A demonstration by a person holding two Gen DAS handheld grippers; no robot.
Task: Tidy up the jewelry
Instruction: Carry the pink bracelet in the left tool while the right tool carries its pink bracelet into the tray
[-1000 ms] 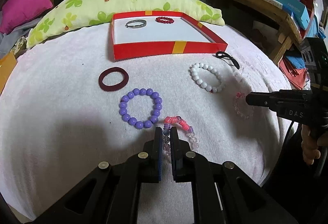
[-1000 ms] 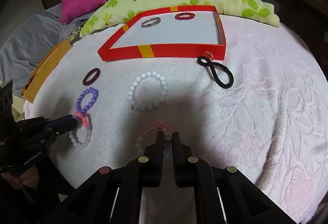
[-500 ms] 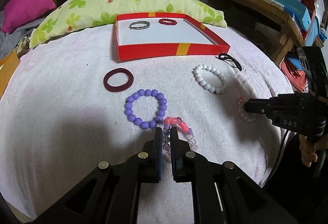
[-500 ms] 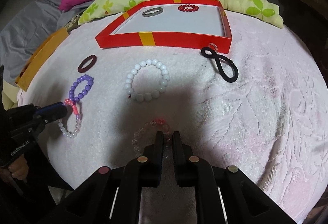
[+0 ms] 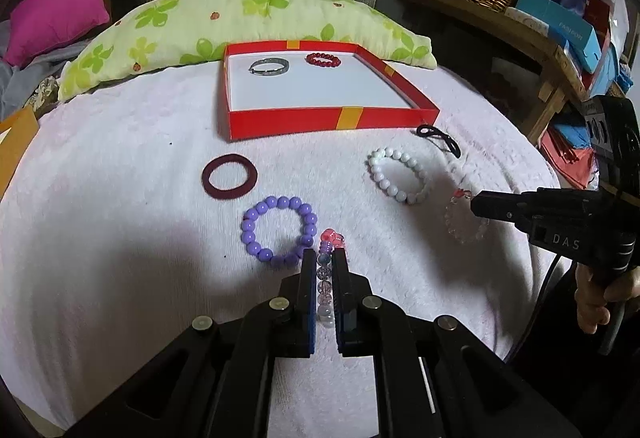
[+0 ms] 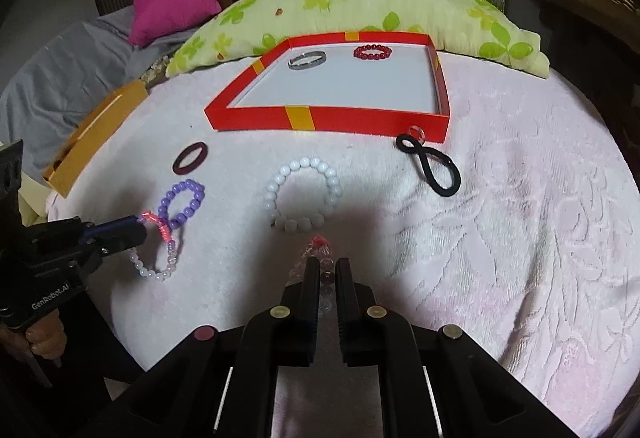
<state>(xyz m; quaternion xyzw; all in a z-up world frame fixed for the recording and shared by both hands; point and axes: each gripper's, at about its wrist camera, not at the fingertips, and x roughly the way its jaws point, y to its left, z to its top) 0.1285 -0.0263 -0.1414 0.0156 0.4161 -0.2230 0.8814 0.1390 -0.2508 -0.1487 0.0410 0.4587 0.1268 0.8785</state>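
Note:
My left gripper (image 5: 323, 256) is shut on a pink-and-clear bead bracelet (image 5: 332, 238), which runs edge-on between its fingers; in the right wrist view that bracelet (image 6: 162, 238) dangles from the left gripper (image 6: 141, 226). My right gripper (image 6: 327, 264) is shut on a clear bead bracelet (image 6: 318, 244) with a red bead. From the left wrist view, the clear bracelet (image 5: 466, 234) hangs at the right gripper's tip (image 5: 474, 202). A red box (image 5: 320, 119) at the back holds a silver bangle (image 5: 269, 66) and a red bead bracelet (image 5: 322, 59).
On the pink towel lie a purple bead bracelet (image 5: 250, 234), a white bead bracelet (image 5: 376, 169), a dark red ring (image 5: 208, 179) and a black hair tie (image 5: 440, 137). A leaf-print pillow (image 5: 240, 17) lies behind the box. An orange box (image 6: 92, 133) sits at the towel's left edge.
The pink-and-clear bracelet lay spread on the towel; now it hangs in line between my left fingers. The clear bracelet has also bunched up at my right fingertips. Both grippers stayed shut.

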